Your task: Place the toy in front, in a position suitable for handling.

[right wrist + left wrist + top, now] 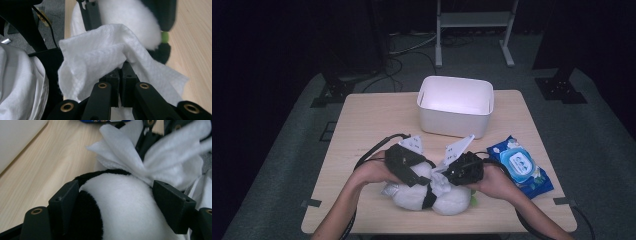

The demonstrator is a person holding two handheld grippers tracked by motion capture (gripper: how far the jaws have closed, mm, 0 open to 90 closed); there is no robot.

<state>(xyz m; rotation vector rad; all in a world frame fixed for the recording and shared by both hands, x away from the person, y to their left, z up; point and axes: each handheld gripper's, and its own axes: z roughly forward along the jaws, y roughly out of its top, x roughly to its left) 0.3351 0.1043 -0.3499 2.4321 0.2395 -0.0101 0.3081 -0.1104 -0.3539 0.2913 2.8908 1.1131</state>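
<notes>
A white and black plush toy (452, 202) lies on the wooden table (362, 130) near its front edge. My left gripper (419, 177) comes down on it from the left. In the left gripper view the jaws of this gripper (115, 187) stand wide on either side of the toy's round body (120, 202), and both touch it. My right gripper (444, 175) meets it from the right, shut on a crumpled white wipe (95, 60). The wipe (120, 152) rests against the plush (130, 17) just past the right gripper (122, 67).
A white rectangular bin (455, 106) stands open at the back middle of the table. A blue pack of wet wipes (519, 166) lies to the right of my right hand. A small green part (164, 37) shows on the plush.
</notes>
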